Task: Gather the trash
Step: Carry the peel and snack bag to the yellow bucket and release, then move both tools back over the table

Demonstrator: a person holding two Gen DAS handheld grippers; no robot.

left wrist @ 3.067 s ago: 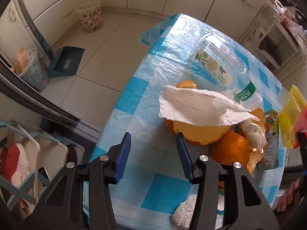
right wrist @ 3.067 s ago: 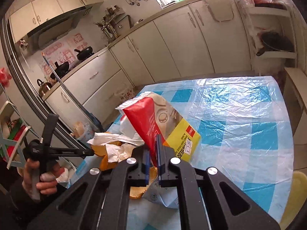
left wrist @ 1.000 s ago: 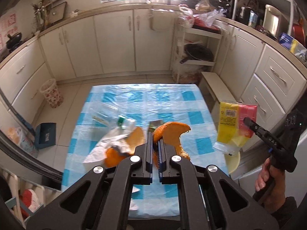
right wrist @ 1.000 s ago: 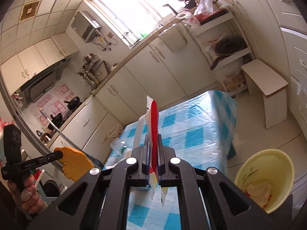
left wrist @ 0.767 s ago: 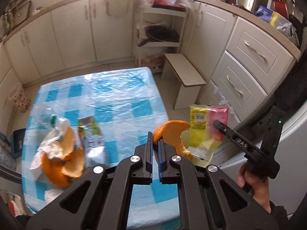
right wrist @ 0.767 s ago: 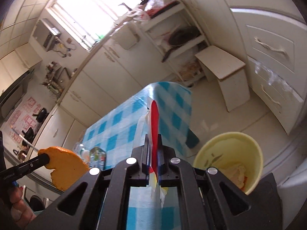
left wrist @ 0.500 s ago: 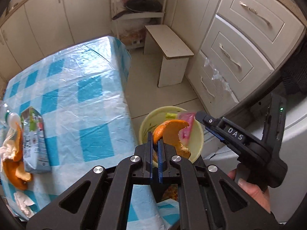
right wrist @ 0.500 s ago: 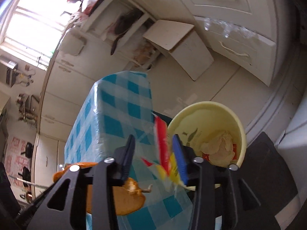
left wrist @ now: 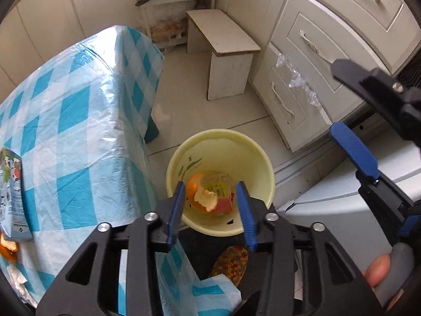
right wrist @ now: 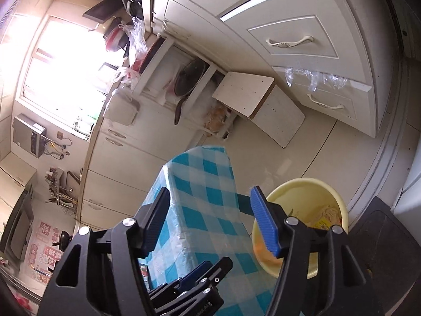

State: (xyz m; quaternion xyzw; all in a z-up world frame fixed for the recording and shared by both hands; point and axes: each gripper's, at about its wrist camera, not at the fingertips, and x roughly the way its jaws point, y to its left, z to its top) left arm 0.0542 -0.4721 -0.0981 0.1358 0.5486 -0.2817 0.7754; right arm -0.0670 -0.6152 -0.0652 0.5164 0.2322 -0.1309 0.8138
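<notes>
A pale yellow bin [left wrist: 252,152] stands on the floor beside the table. An orange peel [left wrist: 202,194] and a red and yellow snack wrapper [left wrist: 223,202] lie inside it. My left gripper [left wrist: 211,208] is open and empty, directly above the bin. My right gripper [right wrist: 210,221] is open and empty; it also shows at the right of the left wrist view [left wrist: 350,110], above and right of the bin. The bin [right wrist: 310,192] sits low right in the right wrist view, with the wrapper [right wrist: 326,218] inside.
The table [left wrist: 65,100] with a blue checked cloth holds a juice carton [left wrist: 13,197], orange peels [left wrist: 8,247] and a tissue [left wrist: 17,279] at its left end. A white stool [left wrist: 226,50] and drawers [left wrist: 310,60] stand behind the bin. A black mat [right wrist: 381,237] lies by it.
Both grippers opened over the bin. The orange peel dropped from the left gripper and the snack wrapper from the right; both now lie in the bin.
</notes>
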